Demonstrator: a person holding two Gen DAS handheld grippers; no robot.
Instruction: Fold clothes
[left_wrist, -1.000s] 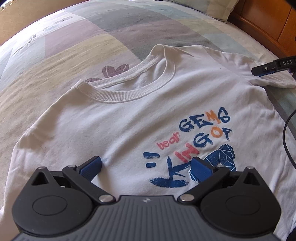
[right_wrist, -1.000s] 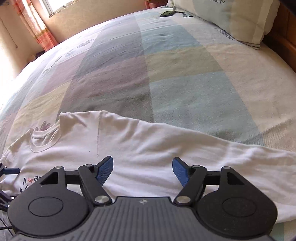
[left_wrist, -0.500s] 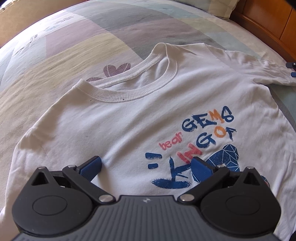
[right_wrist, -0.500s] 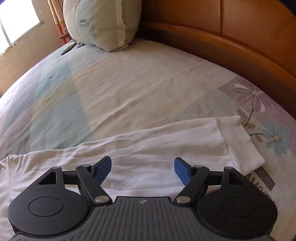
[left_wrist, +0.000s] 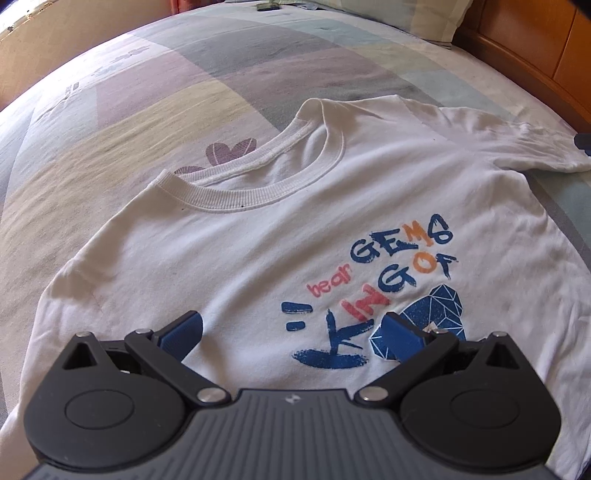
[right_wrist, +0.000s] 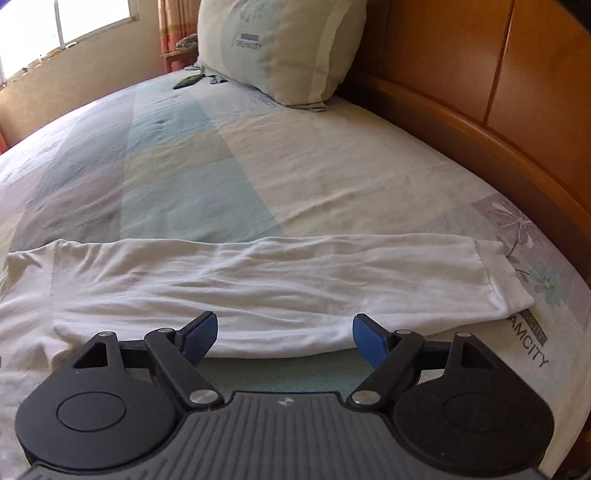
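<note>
Your white long-sleeved printed cotton shirt (left_wrist: 258, 236) lies spread flat, face up, on the pastel patchwork bedspread (right_wrist: 221, 166), nothing folded yet. Your left gripper (left_wrist: 291, 332) hovers with its jaws apart and empty over the chest. Your right gripper (right_wrist: 284, 338) is opening, empty, at the sleeve (right_wrist: 295, 273) reaching toward the headboard edge.

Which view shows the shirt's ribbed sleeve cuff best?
The right wrist view: the sleeve lies stretched across the bedsheet, its ribbed cuff fully visible. The left wrist view shows only the shirt's front and collar, no cuff.
</note>
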